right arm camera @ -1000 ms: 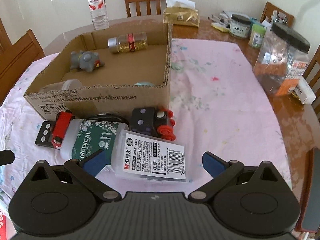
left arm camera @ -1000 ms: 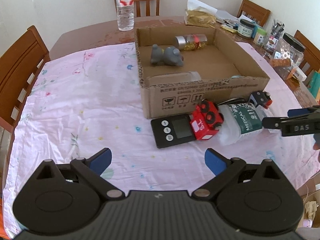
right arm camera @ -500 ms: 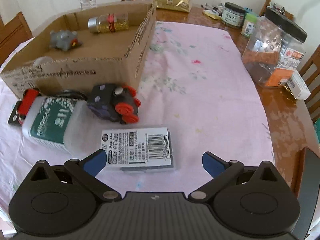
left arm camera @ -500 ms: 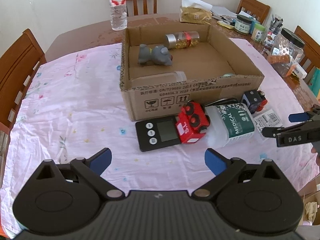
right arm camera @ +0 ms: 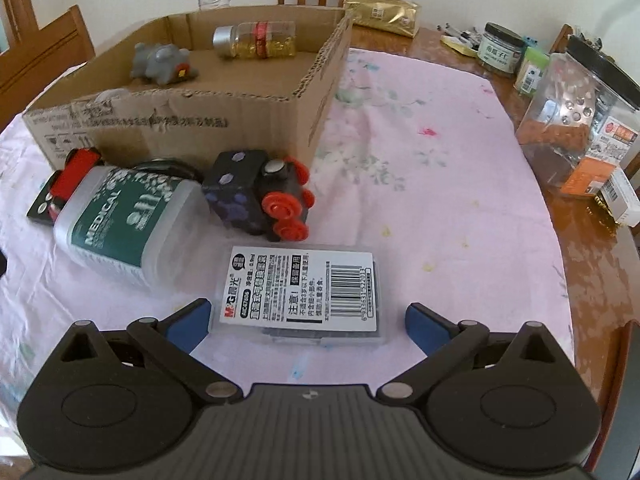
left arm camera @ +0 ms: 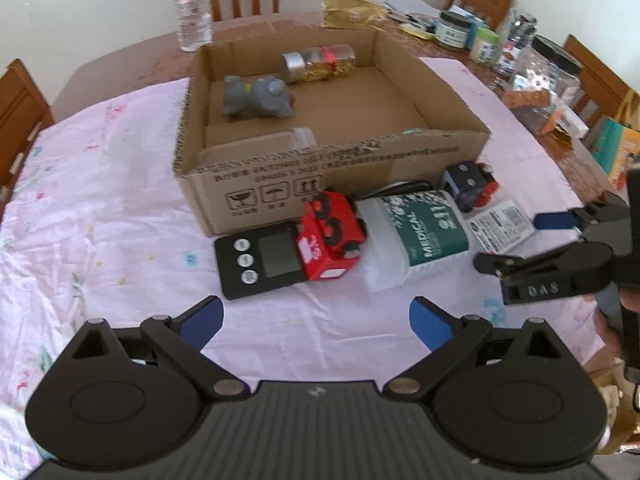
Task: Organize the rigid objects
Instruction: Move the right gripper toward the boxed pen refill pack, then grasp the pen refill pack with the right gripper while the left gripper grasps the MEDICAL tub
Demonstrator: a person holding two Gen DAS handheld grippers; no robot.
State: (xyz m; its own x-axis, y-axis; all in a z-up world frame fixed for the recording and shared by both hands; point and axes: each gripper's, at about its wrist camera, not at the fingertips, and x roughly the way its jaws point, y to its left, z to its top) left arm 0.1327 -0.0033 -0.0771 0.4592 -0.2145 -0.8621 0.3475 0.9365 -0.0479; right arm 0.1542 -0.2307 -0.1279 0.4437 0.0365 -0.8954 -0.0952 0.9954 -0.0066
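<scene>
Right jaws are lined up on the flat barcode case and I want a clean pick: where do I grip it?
Grip the flat barcode case across its two short ends, coming down from above on the near side. It lies flat on the cloth, clear of the toy cube, and the open right gripper already straddles that span.

Your right gripper has its jaws spread wide, the flat case lying between the blue pads with cloth showing on either side. Just beyond the case, the black toy and the bottle crowd against the box wall, so little room remains there. To your right the cloth lies bare up to the jars. Ahead of your left gripper, bare cloth runs to the scale and red truck.
</scene>
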